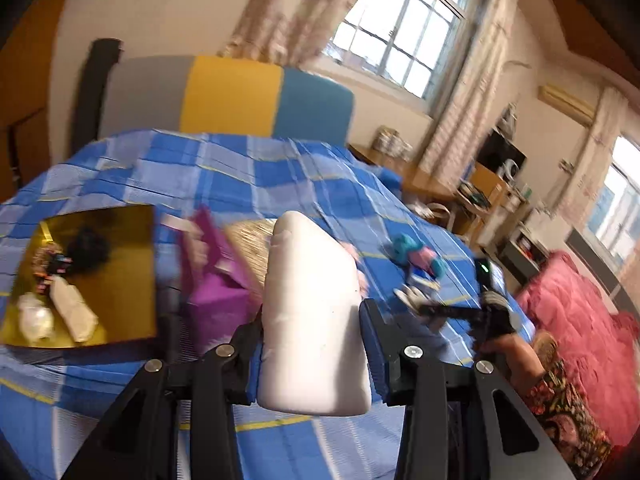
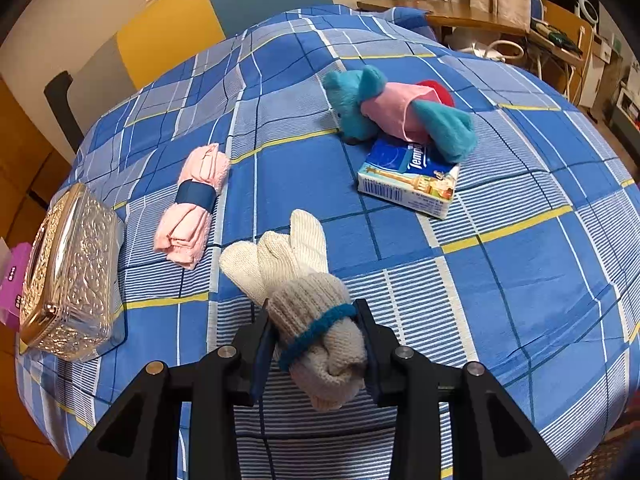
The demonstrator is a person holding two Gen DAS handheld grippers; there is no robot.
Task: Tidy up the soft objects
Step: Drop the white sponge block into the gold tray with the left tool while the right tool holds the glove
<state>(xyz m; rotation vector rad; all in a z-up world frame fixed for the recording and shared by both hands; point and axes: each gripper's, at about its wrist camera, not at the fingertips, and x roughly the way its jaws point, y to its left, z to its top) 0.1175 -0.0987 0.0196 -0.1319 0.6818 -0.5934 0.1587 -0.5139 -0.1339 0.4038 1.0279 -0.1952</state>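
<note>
My left gripper (image 1: 312, 320) is shut on a white, smooth, soft block (image 1: 312, 280) and holds it up above the blue checked bedspread (image 1: 240, 176). My right gripper (image 2: 312, 312) is shut on a cream knitted glove bundle (image 2: 288, 256) with a teal cuff band, whose finger ends rest on the bedspread (image 2: 520, 280). A rolled pink towel (image 2: 192, 204) with a blue band lies to the left of the glove. A teal and pink plush toy (image 2: 400, 112) lies farther back, partly on a Tempo tissue pack (image 2: 408, 180). The left wrist view is blurred.
A gold tray (image 1: 120, 280) at the left holds a dark bundle and white packets. Beside it stand a purple box (image 1: 212, 292) and an embossed metallic tissue box (image 2: 68, 276). A person's patterned sleeve (image 1: 560, 412) and a pink quilt (image 1: 580, 320) lie to the right.
</note>
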